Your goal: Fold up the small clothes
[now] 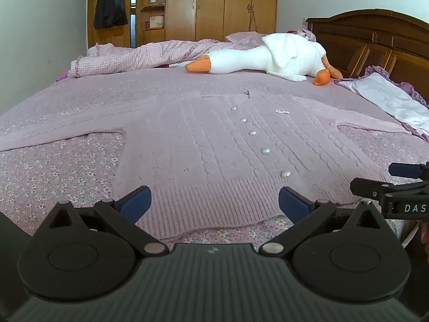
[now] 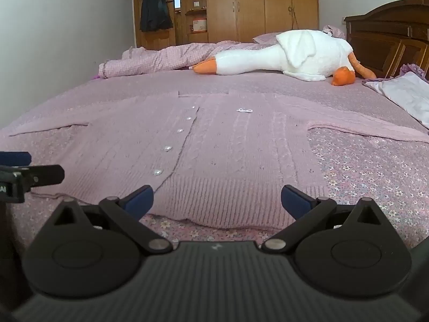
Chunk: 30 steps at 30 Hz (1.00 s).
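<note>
A pink cable-knit cardigan (image 1: 203, 145) lies flat on the bed, buttoned front up, sleeves spread to both sides; its ribbed hem is nearest me. A row of clear buttons (image 1: 266, 150) runs up its front. My left gripper (image 1: 214, 201) hovers open over the left part of the hem, nothing between its blue pads. My right gripper (image 2: 217, 200) stands open over the right part of the hem of the cardigan (image 2: 230, 155). Each gripper shows at the edge of the other's view: the right gripper (image 1: 396, 187), the left gripper (image 2: 24, 177).
The bed has a pink floral cover (image 1: 53, 177). A white plush goose (image 1: 268, 56) lies across the far side by a crumpled checked quilt (image 1: 128, 59). A pale pillow (image 1: 388, 102) lies against the dark wooden headboard (image 1: 375, 40). Wardrobes (image 1: 214, 5) stand behind.
</note>
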Motion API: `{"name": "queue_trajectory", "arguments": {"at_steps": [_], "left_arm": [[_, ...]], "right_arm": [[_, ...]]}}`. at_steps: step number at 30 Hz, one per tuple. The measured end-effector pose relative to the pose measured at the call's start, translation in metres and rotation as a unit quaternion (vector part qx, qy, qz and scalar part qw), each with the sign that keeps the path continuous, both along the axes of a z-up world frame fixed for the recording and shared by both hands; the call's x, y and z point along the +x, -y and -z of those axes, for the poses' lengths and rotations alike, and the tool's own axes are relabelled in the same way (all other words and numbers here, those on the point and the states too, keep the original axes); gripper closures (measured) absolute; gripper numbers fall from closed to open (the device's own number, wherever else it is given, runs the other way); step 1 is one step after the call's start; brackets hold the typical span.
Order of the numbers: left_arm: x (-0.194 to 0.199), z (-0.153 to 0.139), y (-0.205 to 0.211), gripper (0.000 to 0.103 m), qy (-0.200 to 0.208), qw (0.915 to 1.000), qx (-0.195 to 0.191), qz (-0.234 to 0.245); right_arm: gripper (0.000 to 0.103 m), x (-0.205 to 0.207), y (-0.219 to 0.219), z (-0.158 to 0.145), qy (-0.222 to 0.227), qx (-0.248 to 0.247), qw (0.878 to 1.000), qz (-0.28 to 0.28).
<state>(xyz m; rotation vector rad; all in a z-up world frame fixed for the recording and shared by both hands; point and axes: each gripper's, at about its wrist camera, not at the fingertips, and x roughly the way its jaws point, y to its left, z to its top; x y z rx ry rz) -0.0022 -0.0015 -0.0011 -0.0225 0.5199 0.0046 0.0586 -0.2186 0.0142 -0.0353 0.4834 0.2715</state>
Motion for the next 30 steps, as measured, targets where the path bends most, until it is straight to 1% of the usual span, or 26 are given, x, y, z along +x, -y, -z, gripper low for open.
{"name": "queue_trajectory", "arguments": {"at_steps": [11,15,30], "left_arm": [[0.0036,0.0021,-0.0032,0.000,-0.006,0.9999,-0.014,0.006],[0.0045,0.0032,-0.0051,0.000,-0.006,0.9999,-0.012,0.005],[0.0052,0.0038,-0.0061,0.000,-0.010,0.9999,-0.011,0.004]], "right_arm": [[0.000,-0.0020,-0.0014,0.0017,0.002,-0.005,1.000,-0.002],[0.000,-0.0023,0.0008,0.0005,0.002,0.000,1.000,0.001],[0.000,-0.0032,-0.0025,0.0016,0.002,-0.009,1.000,-0.008]]}}
